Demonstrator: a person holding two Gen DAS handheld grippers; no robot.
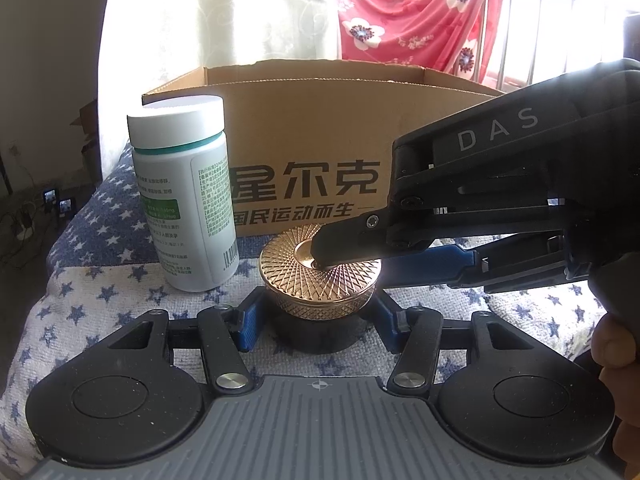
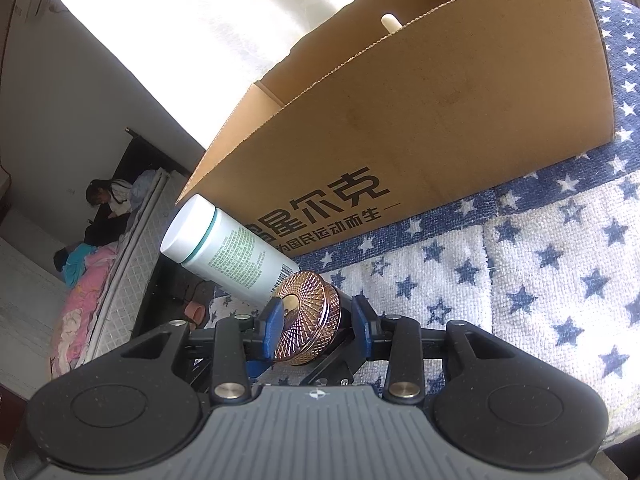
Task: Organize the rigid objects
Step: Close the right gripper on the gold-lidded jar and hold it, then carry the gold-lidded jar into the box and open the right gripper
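A jar with a gold diamond-patterned lid and dark base stands on the star-patterned cloth. My left gripper has a blue pad on each side of the dark base and is shut on it. My right gripper comes in from the right and is shut on the gold lid, one finger on top and one below; the right wrist view shows the lid between the right gripper's blue pads. A white bottle with a white cap stands just left of the jar, also in the right wrist view.
An open cardboard box with black Chinese print stands right behind the jar and bottle; a white tip sticks up inside the box. A red floral cloth hangs behind. The cloth's edge drops off at the left.
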